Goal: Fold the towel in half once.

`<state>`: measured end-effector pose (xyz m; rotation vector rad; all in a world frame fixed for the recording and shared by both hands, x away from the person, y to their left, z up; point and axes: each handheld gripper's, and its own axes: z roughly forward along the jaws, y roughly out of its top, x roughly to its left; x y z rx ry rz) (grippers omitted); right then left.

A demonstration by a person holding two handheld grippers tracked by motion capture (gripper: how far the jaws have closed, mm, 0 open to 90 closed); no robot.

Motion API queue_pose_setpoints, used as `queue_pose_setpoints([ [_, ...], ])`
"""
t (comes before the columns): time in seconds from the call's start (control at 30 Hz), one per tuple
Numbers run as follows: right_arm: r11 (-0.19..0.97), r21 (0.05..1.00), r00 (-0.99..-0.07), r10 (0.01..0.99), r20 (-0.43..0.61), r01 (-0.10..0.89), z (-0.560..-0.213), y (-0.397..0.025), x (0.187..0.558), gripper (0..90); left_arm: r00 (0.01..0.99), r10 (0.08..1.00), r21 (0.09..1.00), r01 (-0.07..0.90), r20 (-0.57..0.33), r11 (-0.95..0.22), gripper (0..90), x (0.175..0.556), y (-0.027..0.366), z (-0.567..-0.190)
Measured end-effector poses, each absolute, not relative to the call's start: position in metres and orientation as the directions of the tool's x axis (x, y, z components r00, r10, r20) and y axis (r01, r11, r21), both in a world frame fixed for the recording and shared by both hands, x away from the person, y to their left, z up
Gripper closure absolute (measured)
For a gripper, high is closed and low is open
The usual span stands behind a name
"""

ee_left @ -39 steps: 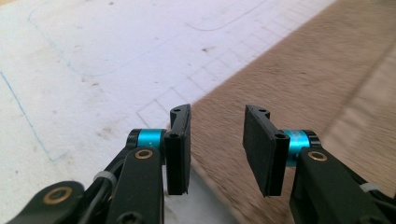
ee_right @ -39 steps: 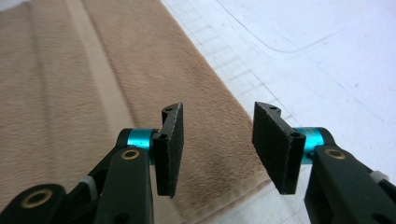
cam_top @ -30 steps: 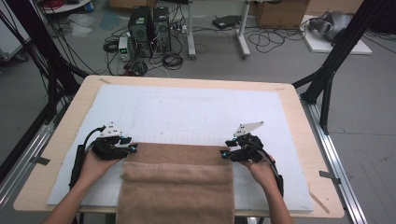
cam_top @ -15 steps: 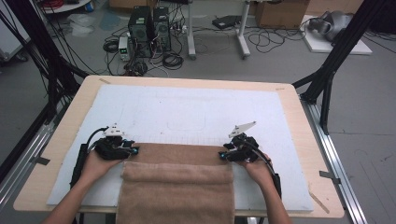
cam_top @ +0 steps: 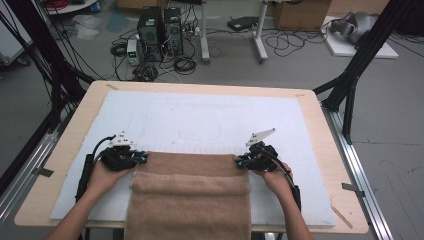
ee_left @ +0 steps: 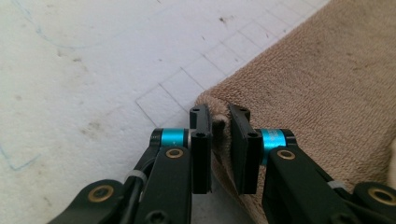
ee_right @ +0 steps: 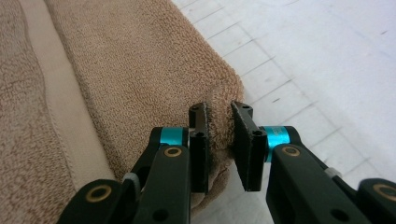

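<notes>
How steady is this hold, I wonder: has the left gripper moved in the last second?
No. The left gripper stays put against the white foam mat's left edge, shut on the brown terry towel's corner.

This is a lab or robotics test room, not a home. The wooden table (cam_top: 60, 165) stands inside a frame of black metal struts (cam_top: 356, 65) and aluminium rails (cam_top: 357, 170), and a white mat (cam_top: 200, 120) with a drawn grid and pen outlines covers its top, the kind of marked surface used for recording trials. Behind the table, on a bare grey concrete floor (cam_top: 400, 130), two black desktop computer towers (cam_top: 160, 27) sit directly on the ground amid tangles of loose black cables (cam_top: 185, 62). Farther back stand the white legs of a desk (cam_top: 232, 40), cardboard boxes (cam_top: 300, 12) and a white platform (cam_top: 360, 45) with grey gear on it.
</notes>
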<state>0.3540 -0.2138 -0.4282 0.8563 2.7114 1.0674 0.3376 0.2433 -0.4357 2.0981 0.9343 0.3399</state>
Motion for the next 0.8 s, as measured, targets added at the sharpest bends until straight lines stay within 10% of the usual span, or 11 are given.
queue_pose_setpoints([
  [0.8, 0.585, 0.667, -0.799, 0.601, 0.026, 0.462, -0.396, -0.214, 0.393, 78.3, 0.616, 0.786, 0.813, 0.483, -0.050, -0.326, 85.8, 0.380, 0.239, -0.404],
])
